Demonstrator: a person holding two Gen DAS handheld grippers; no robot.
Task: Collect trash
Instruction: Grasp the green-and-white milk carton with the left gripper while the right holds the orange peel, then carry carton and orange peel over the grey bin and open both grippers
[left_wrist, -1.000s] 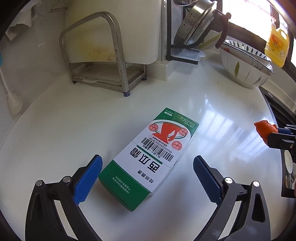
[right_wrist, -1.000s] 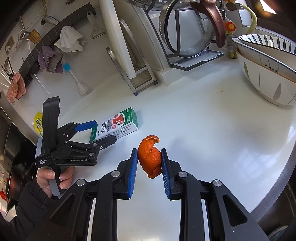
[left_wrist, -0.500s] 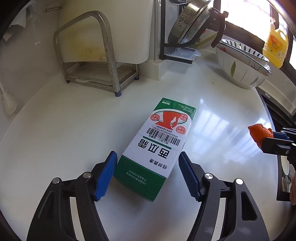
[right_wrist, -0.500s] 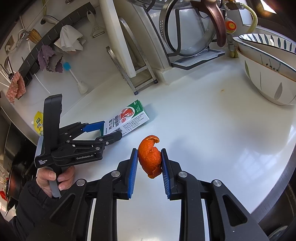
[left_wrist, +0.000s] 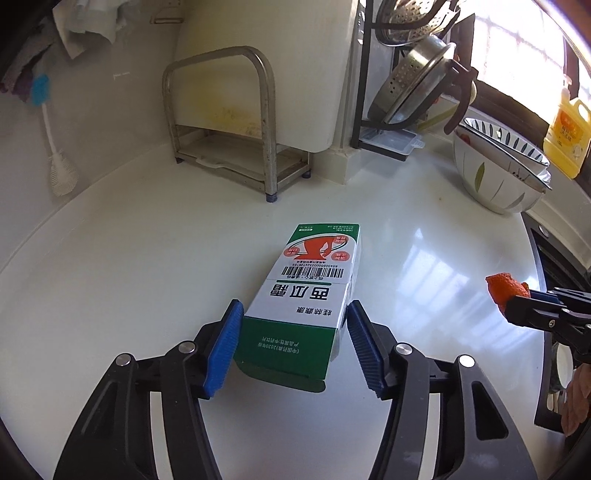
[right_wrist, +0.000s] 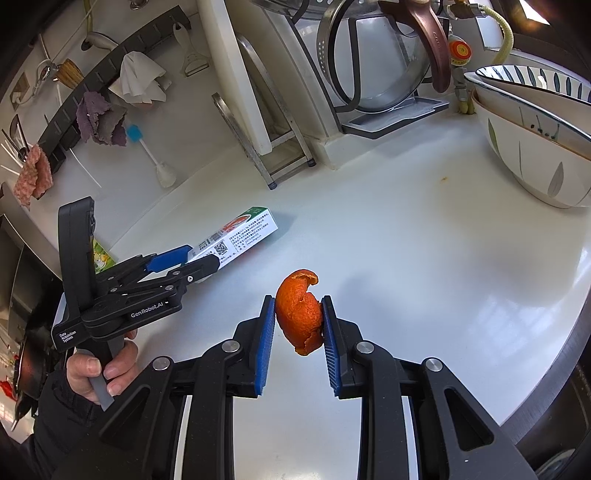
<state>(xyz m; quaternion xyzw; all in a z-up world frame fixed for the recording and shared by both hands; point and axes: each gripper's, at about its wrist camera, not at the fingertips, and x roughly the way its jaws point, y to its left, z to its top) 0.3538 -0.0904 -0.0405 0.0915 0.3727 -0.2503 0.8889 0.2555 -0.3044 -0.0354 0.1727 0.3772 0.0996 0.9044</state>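
Right tongs (right_wrist: 298, 325) clamp orange peel (right_wrist: 300, 312) above white surface (right_wrist: 406, 258). Left tongs (right_wrist: 192, 260) closing around green-white carton (right_wrist: 243, 236); hand (right_wrist: 99, 369) grips handle.

Glossy white countertop (left_wrist: 129, 266) against a pale wall (right_wrist: 110, 173), daylit by a window (left_wrist: 517, 48).

A glossy white countertop (left_wrist: 155, 280) with a curved front edge carries everything. A green-and-white cardboard box (left_wrist: 314, 273) with a barcode and red emblem lies flat near its middle. Farther back stands a tubular stainless-steel rack (left_wrist: 236, 110) on small dark feet, with a white board upright in it. Beside that sits a black-framed drainer stand (right_wrist: 391, 118) with a grey drip tray. At the right, stacked white ceramic bowls (left_wrist: 495, 173) with leaf patterns rest on the surface.
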